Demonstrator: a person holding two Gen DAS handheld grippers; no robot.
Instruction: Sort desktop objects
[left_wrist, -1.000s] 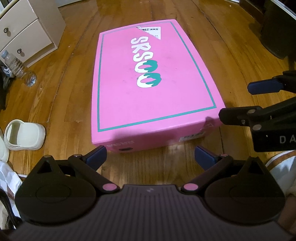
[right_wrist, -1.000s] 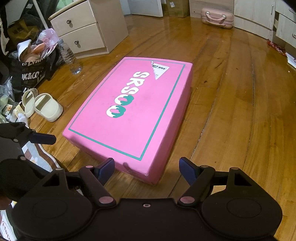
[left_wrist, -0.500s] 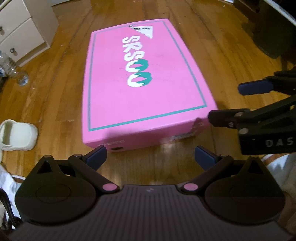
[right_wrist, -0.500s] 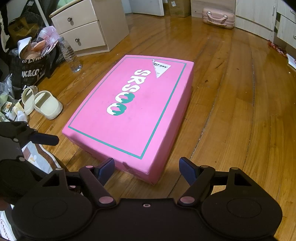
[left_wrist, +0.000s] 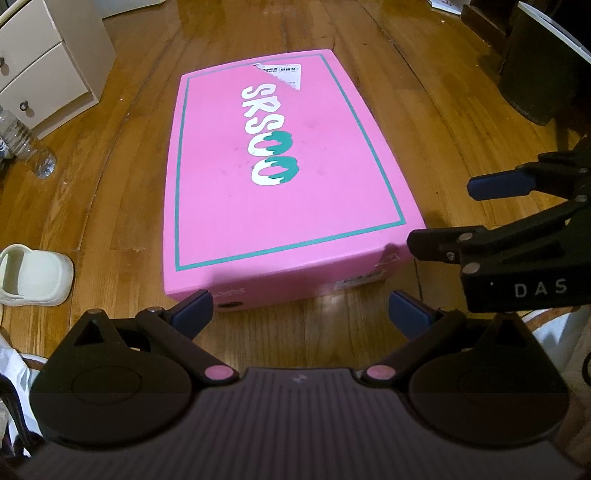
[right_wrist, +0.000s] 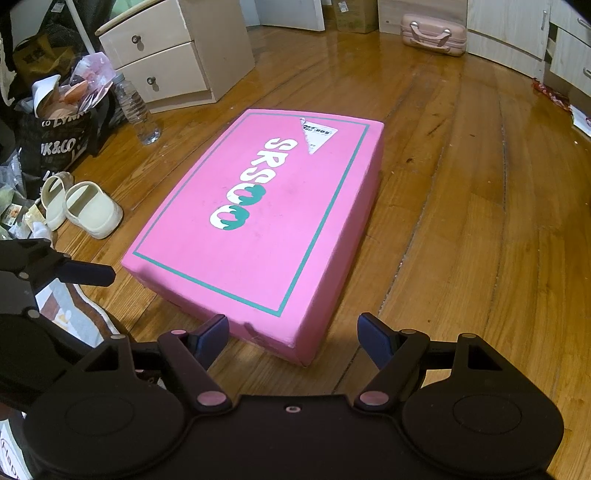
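1. Box (left_wrist: 280, 177), pink with teal border and "SRSOO" lettering, lying flat and closed on wooden floor (left_wrist: 424, 96), filling the centre of the left wrist view.
2. Left gripper (left_wrist: 301, 308) hovering at 6 o'clock of the box, spread wide, holding nothing; left fingertip (left_wrist: 194, 306) overlapping the box's near face in the view, contact not determinable.
3. Right gripper (right_wrist: 291, 334) hovering over the box's near corner, spread wide, holding nothing, fingertips (right_wrist: 212, 334) flanking that corner.
4. Right gripper also showing in the left wrist view at 3 o'clock, just beside the box's near right corner.
5. Torn white label (right_wrist: 317, 134) sticking to the lid toward 12 o'clock.
6. Cream slippers (right_wrist: 83, 206) sitting at 9 o'clock of the box in the right wrist view, well apart from it.
7. Clear plastic bottle (right_wrist: 136, 110) standing at 10 o'clock, near a drawer cabinet (right_wrist: 173, 51).
8. Black bag (right_wrist: 55, 136) stuffed with items resting at 9 o'clock beyond the slippers.
9. Pink case (right_wrist: 434, 29) sitting at 1 o'clock, far off.
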